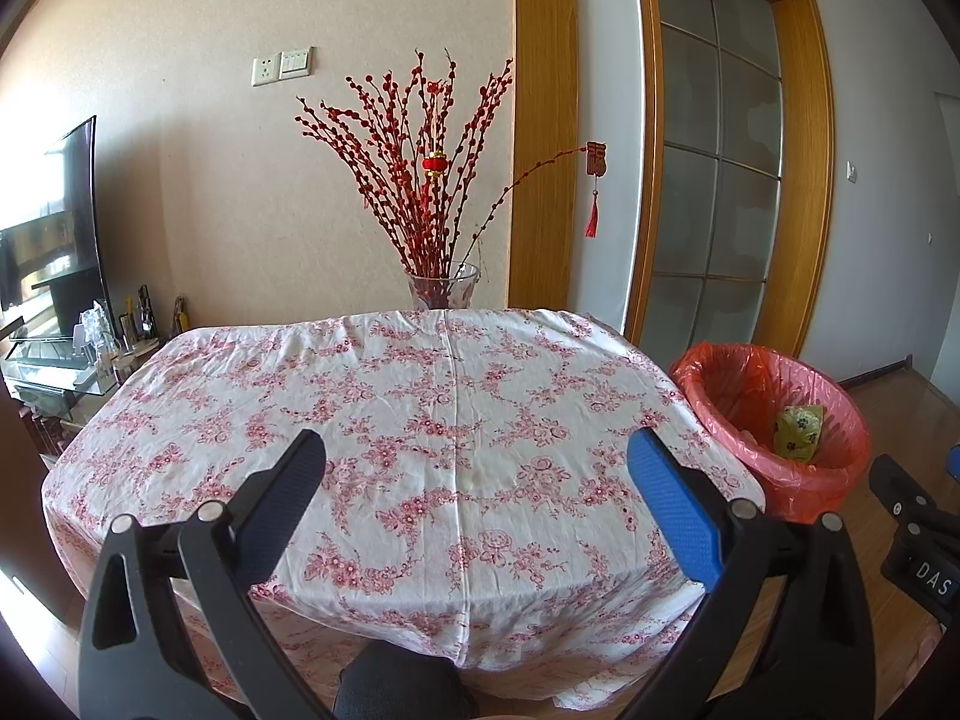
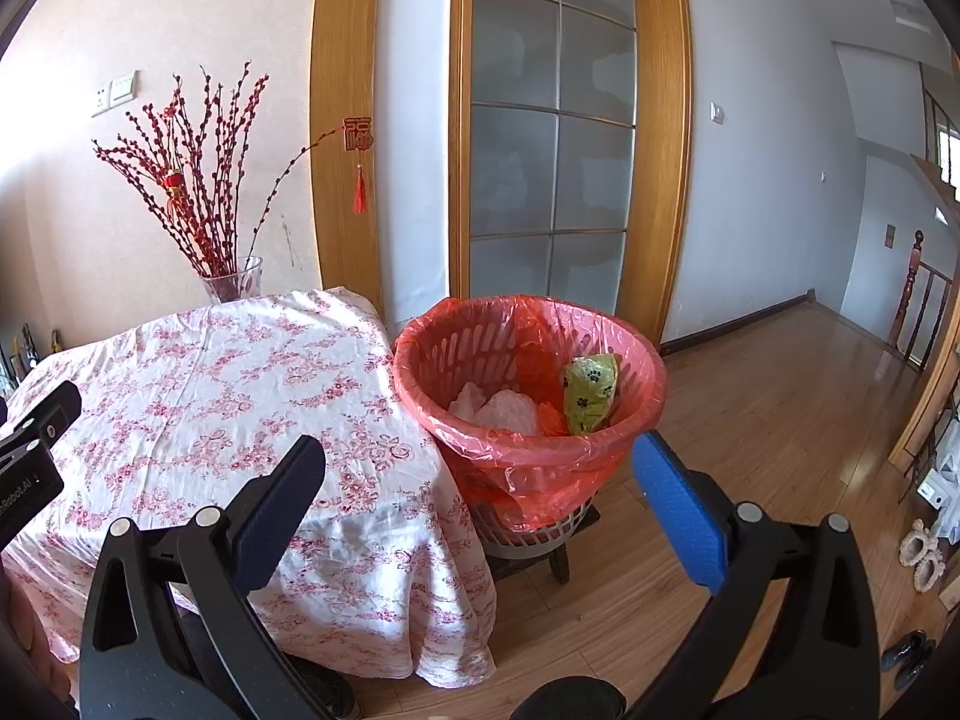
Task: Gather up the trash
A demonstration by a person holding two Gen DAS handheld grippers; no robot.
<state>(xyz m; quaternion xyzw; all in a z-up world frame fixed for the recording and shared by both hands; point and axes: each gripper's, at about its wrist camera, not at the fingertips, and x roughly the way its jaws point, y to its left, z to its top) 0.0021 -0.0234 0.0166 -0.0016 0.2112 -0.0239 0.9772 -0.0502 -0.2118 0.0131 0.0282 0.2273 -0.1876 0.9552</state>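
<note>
Above the floral-clothed worktop (image 1: 420, 408), both hand-held grippers hover, jaws spread and empty.
Left hand-held gripper (image 1: 474, 474); right hand-held gripper (image 2: 480, 468); red-lined trash basket (image 2: 528, 414) beside the worktop holds a green wrapper (image 2: 588, 393).

White tablecloth (image 1: 420, 420) with pink florals, red bin liner (image 2: 528, 456), yellow-green wrapper (image 2: 589, 391)

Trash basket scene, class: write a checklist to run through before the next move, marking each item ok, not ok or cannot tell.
1. Left gripper open, holding nothing: ok.
2. Right gripper open, holding nothing: ok.
3. Trash basket upright beside the table, red liner over the rim: ok.
4. Basket has room above the green wrapper and white plastic: ok.
5. Tabletop free of trash: ok in both views.
6. Floor behind the table free of trash: cannot tell.
</note>
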